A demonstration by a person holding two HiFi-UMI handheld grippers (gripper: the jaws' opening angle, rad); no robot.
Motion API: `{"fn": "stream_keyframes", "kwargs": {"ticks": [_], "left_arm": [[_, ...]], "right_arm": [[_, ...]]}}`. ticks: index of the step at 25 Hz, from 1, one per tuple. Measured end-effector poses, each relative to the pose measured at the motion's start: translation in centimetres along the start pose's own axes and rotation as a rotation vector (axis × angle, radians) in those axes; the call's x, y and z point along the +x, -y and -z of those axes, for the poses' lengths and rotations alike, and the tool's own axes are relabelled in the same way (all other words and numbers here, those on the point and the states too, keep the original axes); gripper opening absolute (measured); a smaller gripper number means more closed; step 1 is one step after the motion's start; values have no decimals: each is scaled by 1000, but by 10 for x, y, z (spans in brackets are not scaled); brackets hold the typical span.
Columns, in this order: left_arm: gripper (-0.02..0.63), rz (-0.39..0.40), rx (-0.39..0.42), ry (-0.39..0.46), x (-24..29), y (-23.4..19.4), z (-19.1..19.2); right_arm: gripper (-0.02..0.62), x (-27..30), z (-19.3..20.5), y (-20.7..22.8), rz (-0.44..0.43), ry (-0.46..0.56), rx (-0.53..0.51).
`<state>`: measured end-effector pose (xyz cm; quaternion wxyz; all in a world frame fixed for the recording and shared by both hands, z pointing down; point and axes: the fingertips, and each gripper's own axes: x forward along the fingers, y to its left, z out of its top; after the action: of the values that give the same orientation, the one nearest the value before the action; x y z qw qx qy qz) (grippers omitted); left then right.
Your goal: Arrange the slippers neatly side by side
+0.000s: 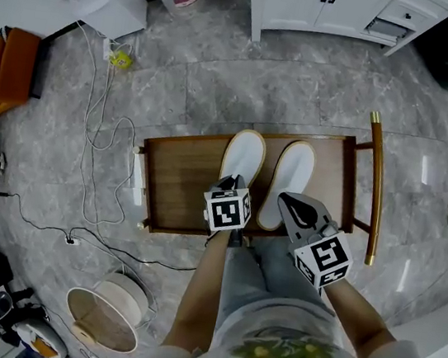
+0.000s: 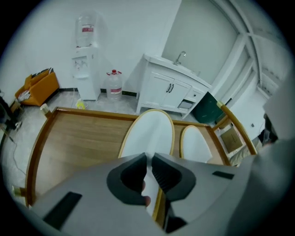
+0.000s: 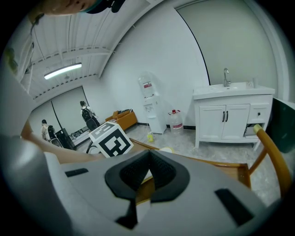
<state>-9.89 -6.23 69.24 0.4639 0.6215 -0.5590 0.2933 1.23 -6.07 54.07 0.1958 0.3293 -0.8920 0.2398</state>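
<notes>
Left gripper [image 2: 150,159]: clamped on left slipper [image 2: 150,131] heel rim, frame centre, on wooden table [image 1: 175,183]. Right gripper [image 3: 148,159]: closed, empty. Risk: thin edge grip slipping, skewing pair against right slipper [image 1: 293,174]

Our left gripper [image 2: 150,158] pinches the near rim of a white slipper [image 2: 150,131] that points toward 12 o'clock on the wooden worktop [image 2: 78,138]. A second white slipper [image 2: 196,145] lies just beside it, at its 3 o'clock.
</notes>
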Motion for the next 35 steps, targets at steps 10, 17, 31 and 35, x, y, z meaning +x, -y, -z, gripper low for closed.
{"fn": "stream_keyframes", "kwargs": {"ticks": [10, 17, 31, 35], "left_arm": [[48, -48, -350, -12, -2, -12, 14], [48, -43, -443, -8, 2, -21, 20], [180, -4, -339, -11, 0, -10, 17], [260, -26, -264, -5, -7, -10, 12]], "right_arm": [[6, 1, -6, -4, -7, 1, -9], [6, 1, -9, -5, -1, -1, -7], [6, -5, -18, -8, 1, 4, -9], [6, -7, -22, -9, 5, 13, -11]]}}
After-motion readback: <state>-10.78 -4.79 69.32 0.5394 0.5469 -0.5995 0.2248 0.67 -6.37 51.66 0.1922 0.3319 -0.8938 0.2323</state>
